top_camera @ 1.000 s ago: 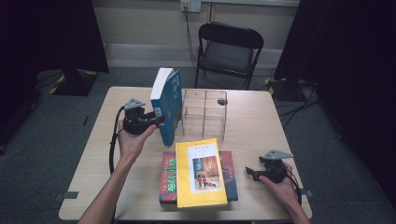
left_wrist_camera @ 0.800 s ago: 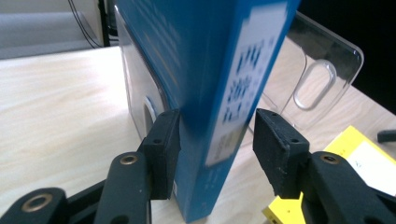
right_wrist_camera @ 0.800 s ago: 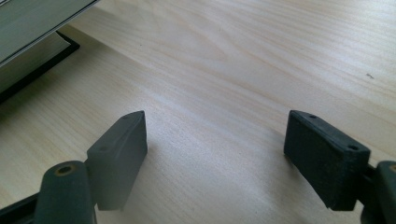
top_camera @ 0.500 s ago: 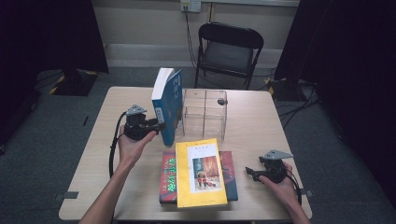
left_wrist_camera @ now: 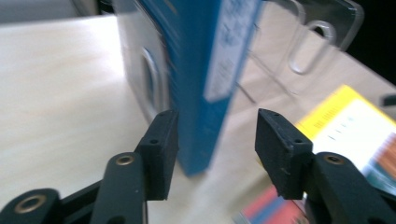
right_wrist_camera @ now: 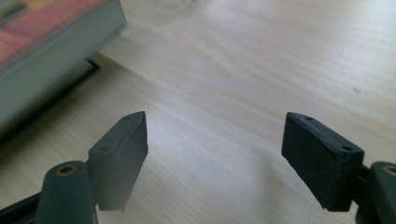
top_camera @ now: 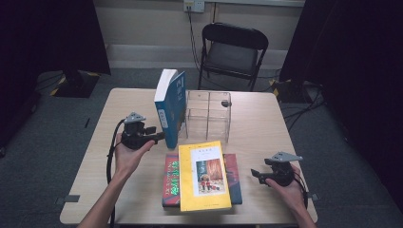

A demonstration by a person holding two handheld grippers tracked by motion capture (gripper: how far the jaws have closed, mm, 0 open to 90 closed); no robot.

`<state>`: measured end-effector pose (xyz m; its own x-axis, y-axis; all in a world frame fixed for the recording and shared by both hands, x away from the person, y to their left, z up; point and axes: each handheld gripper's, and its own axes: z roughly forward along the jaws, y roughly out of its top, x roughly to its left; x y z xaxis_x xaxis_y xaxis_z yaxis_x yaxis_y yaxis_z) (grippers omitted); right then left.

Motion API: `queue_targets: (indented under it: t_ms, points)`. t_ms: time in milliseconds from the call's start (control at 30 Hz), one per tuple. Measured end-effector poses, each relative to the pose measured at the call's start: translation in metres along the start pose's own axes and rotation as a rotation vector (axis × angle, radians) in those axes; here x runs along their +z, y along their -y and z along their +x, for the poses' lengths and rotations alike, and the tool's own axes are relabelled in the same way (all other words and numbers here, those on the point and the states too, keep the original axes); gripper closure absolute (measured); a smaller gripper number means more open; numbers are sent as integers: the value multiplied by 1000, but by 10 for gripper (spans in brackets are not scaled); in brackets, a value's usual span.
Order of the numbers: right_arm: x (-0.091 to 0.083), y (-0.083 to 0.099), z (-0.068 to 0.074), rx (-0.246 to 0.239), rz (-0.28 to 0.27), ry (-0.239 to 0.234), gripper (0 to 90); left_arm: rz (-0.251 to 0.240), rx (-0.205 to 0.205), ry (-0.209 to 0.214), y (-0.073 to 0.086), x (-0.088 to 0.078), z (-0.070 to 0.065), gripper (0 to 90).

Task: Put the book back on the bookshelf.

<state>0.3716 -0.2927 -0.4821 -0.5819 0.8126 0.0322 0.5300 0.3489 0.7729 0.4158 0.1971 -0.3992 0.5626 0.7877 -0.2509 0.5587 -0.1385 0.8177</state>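
Two black handheld claws [top_camera: 160, 137] [top_camera: 255, 174], each topped by a grey three-cornered plate, trailing black cable. Blocky matte pads [left_wrist_camera: 161, 151] with small screw holes, brass rivets at joints. Bare forearms, no sleeves.

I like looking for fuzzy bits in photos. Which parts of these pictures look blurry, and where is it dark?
In the left gripper view, the blue book and the yellow book are smeared and soft, while the black pads look sharp. In the right gripper view, the stacked books at the corner are out of focus. In the high view, the table is lit and the room's sides are dark.
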Motion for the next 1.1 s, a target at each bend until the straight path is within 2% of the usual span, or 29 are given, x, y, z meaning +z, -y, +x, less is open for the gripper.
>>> queue_targets:
  t_ms: [33,67,133,233,267,333,467,567,633,700,767,900,1067,1100]
  points:
    - [-3,-3,2,9,-10,-10,249,3,-8,35,4,-1,0,521]
    - [-6,-7,5,13,-9,-27,271,15,1,43,8,-2,-3,529]
    - [-12,-15,15,0,-19,-69,295,31,14,56,14,-2,-8,522]
    - [-18,-28,34,-21,-57,-100,330,34,23,82,18,-5,-19,514]
    - [-19,-33,40,-24,-66,-114,339,39,33,92,19,-7,-23,514]
    - [-20,-43,52,-39,-86,-140,344,47,67,85,22,-9,-32,520]
    - [-12,-66,73,-71,-101,-191,341,83,58,111,30,-7,-42,535]
    - [0,-81,86,-92,-92,-212,339,102,75,113,37,-1,-50,553]
    - [9,-88,94,-106,-91,-233,352,112,77,131,40,3,-54,545]
    - [18,-90,100,-114,-84,-245,354,121,85,135,44,6,-58,537]
    - [27,-87,105,-115,-72,-237,339,126,80,146,47,10,-59,518]
    - [31,-81,104,-98,-49,-232,303,138,77,150,50,16,-61,486]
    - [32,-75,102,-81,-43,-250,289,150,106,150,56,23,-68,449]
    - [33,-73,104,-83,-44,-257,280,144,104,155,57,24,-69,412]
